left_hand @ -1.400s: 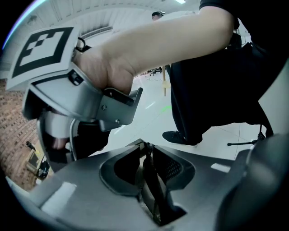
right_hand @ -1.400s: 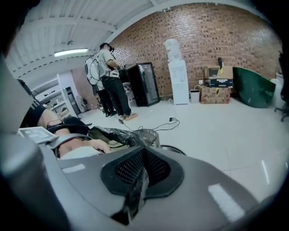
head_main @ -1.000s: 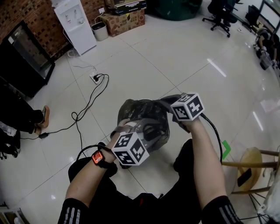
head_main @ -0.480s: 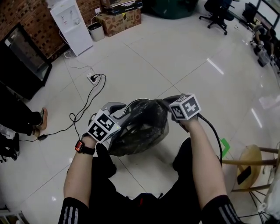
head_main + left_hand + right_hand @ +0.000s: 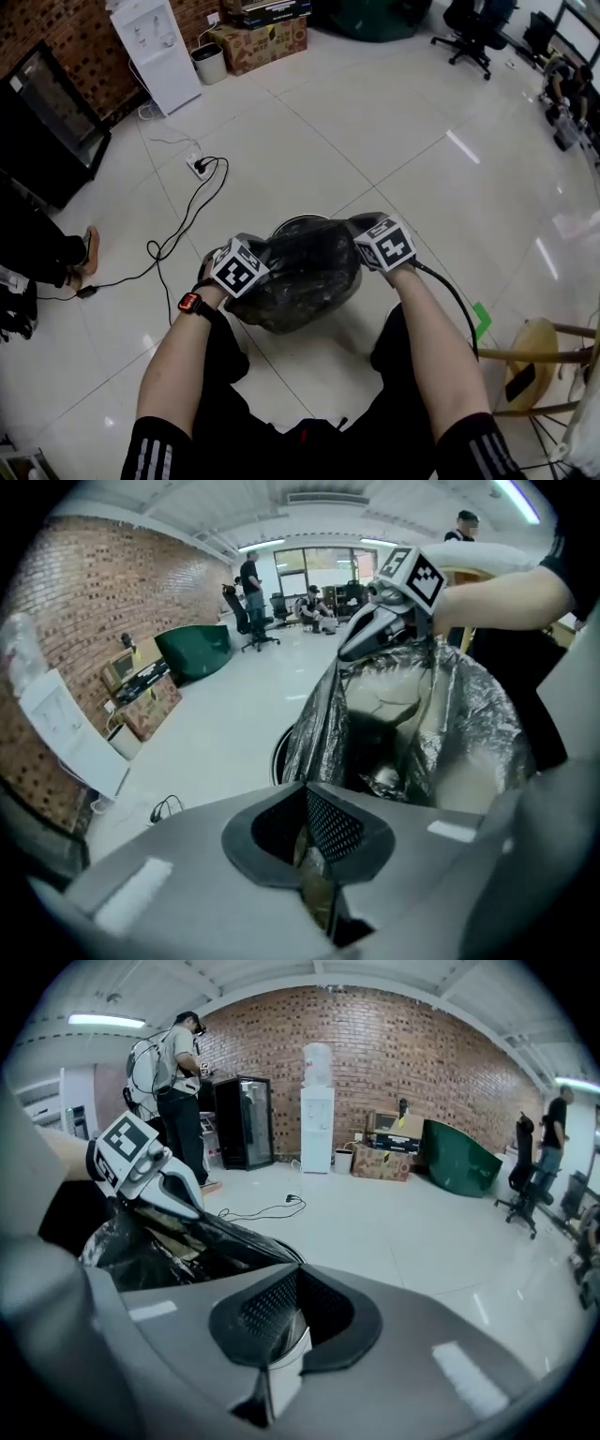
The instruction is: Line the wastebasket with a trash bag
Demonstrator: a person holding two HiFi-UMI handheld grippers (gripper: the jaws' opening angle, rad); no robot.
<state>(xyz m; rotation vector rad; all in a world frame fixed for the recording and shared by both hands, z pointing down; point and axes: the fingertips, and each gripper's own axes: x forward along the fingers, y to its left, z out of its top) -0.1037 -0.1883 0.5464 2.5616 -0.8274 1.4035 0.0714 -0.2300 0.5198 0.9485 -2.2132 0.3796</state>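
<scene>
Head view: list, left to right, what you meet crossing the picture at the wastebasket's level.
black cable → left gripper → trash bag → right gripper → wooden stool

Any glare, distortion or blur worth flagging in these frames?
Head view: bright streaks of glare on the glossy floor. Left gripper view: heavy fisheye, dark corners, sheen on the trash bag. Right gripper view: same fisheye, the brick wall bows.

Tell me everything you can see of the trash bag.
The trash bag is thin, dark, glossy, crinkled plastic, partly see-through. Its mouth is stretched open over the wastebasket, whose rim shows behind it. The left tongs, just closed, pinch one edge; the right tongs pinch the opposite edge.
</scene>
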